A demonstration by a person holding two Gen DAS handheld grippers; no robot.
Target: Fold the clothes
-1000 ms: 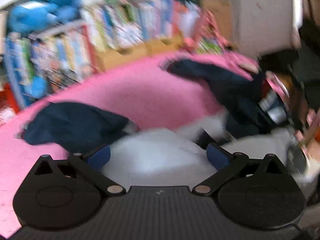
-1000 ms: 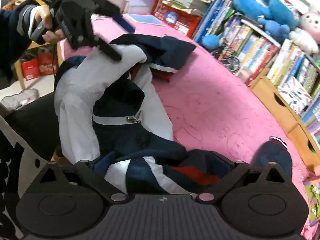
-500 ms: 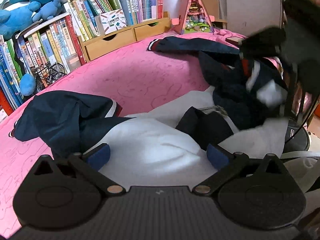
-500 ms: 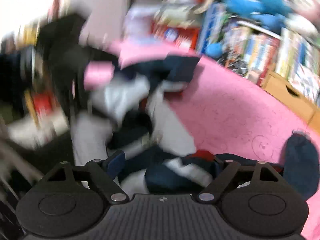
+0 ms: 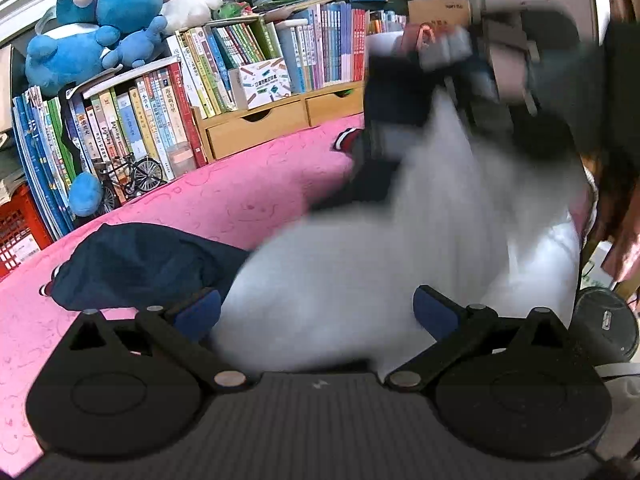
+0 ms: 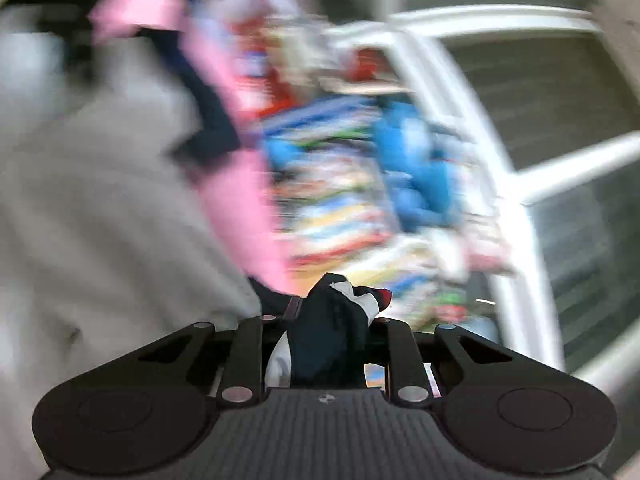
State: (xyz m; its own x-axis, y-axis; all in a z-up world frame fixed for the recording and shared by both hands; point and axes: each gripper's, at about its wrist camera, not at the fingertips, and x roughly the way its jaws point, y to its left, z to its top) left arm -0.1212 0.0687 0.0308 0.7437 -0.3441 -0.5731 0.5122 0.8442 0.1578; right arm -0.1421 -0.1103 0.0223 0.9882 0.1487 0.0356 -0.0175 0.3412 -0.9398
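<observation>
A navy, white and red jacket point(image 5: 360, 264) lies on the pink surface point(image 5: 240, 200), one navy sleeve point(image 5: 140, 264) spread to the left. My left gripper point(image 5: 316, 312) stands open low over it, with white cloth lying between its blue pads point(image 5: 196, 312). The jacket's far right part hangs lifted and blurred under a dark blurred shape at the upper right. In the right wrist view my right gripper point(image 6: 324, 322) has its jaws closing on a bunched fold of the jacket point(image 6: 328, 344). White cloth point(image 6: 100, 220) trails off to its left.
Along the far edge of the pink surface stand a row of books point(image 5: 160, 112), wooden drawers point(image 5: 280, 120) and blue plush toys point(image 5: 92, 32). A round black object point(image 5: 604, 328) sits low at the right. A white window frame point(image 6: 480, 120) blurs past in the right wrist view.
My right gripper has gone from wide open to closed on a fold of the jacket and swung up, rolling. The jacket's right side has risen off the pink surface. The left gripper stays put.
</observation>
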